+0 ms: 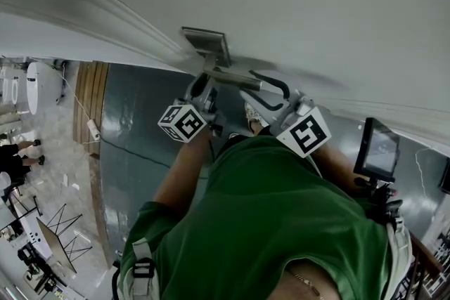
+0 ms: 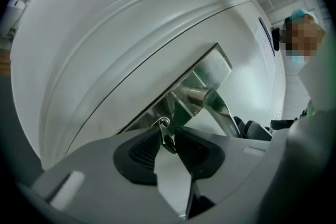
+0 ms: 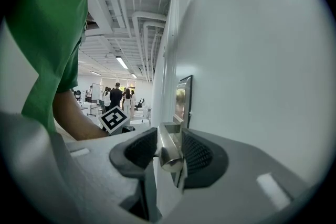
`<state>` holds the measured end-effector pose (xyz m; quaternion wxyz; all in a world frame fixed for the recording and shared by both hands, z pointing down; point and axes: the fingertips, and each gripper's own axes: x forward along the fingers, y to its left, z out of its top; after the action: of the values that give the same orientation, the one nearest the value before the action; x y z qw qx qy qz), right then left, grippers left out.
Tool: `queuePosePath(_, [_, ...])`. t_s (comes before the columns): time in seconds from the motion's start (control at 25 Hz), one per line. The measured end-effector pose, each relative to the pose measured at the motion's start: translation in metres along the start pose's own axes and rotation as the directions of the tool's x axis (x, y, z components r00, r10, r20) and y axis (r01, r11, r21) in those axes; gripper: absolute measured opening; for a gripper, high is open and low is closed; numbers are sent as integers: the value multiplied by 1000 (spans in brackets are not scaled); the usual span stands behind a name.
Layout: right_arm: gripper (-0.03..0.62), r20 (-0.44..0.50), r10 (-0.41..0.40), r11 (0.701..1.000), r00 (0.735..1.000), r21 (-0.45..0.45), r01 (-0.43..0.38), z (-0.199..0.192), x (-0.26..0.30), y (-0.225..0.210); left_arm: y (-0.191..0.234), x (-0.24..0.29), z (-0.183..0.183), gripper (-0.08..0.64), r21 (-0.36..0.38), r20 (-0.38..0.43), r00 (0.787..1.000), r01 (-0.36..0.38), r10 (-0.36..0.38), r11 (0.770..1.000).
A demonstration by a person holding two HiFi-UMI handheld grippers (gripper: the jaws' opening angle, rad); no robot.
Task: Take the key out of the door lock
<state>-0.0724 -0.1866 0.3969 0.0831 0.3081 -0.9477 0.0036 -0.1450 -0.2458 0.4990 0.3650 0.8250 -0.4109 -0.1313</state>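
- Left tool is narrow and pinches the key, at 7 o'clock from the handle.
- Right tool clamps the handle.
- Key is not yet out of the lock; the pull is left.

The plate sits on the door. The handle juts out from the plate, its end between the right gripper jaws. The key stands at the plate beside the handle's root, between the left gripper jaws.
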Motion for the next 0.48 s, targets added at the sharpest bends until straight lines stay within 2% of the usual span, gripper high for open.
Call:
queuePosePath(0.24, [135,-18,8,1000,1000,-17,-8,-4,2,1,3,2,-1,66,-159,31,999,35,-31,987])
queuePosePath(0.32, [135,-27,11,1000,1000,-29,-12,-4,3,2,1,3,-2,64,-236,42,997,66,-58,969])
queuePosePath(0.48, [135,-43,25,999,999,-35,-26,-7,5,2,-5,5,-4,52,-369,72,990,138,-119,919])
